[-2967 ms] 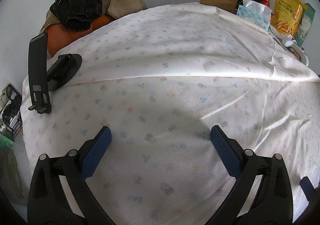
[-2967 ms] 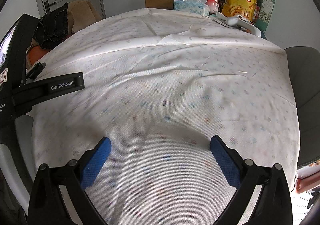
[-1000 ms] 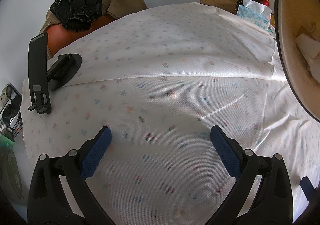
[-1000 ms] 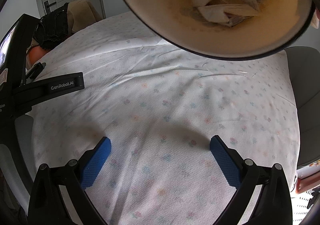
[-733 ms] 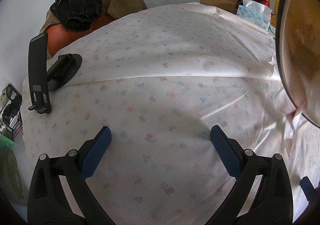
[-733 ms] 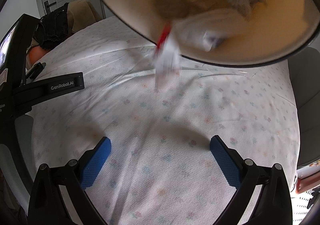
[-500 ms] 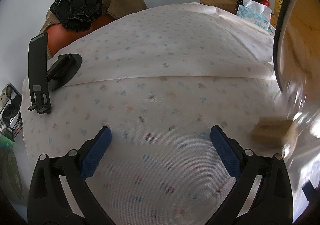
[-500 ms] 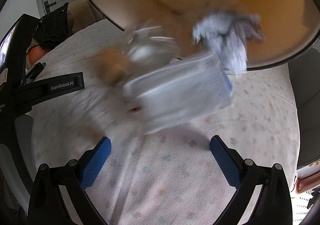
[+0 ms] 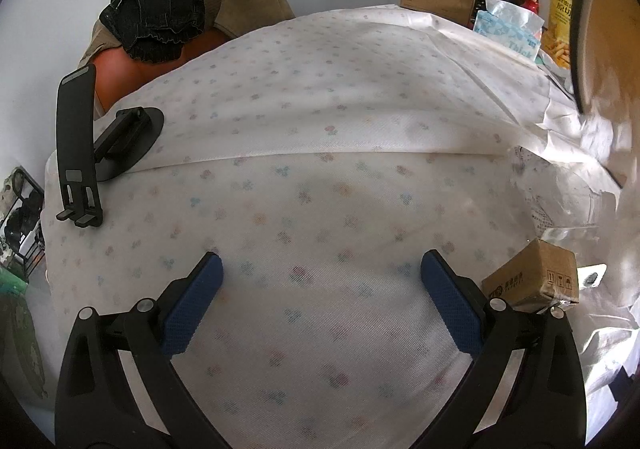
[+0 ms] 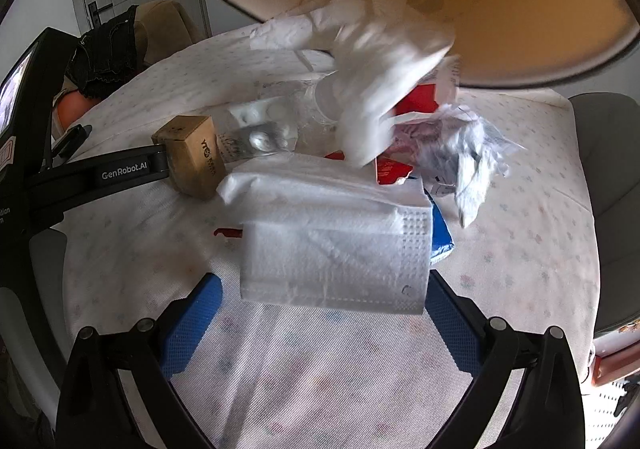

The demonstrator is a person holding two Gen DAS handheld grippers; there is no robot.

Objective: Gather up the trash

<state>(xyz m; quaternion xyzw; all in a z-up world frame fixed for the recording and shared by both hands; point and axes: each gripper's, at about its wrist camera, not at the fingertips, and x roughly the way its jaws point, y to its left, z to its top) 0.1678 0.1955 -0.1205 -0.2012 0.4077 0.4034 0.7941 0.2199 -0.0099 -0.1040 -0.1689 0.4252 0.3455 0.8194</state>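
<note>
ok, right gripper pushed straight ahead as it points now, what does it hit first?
Most likely the white tissue: it fills the gap just ahead of the open right gripper. It looks blurred, possibly still falling, so its exact depth is unclear. The rest of the trash lies behind it.

trash: white tissues [image 10: 336, 249] | small brown box [image 10: 192, 157] | red wrappers [image 10: 392, 169] | heaped on tablecloth, some blurred

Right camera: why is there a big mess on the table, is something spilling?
Yes. A tipped bin hangs over the table, and trash lies spilled under it: a white tissue, a small cardboard box, crumpled paper and red wrappers. One blurred tissue looks mid-fall.
</note>
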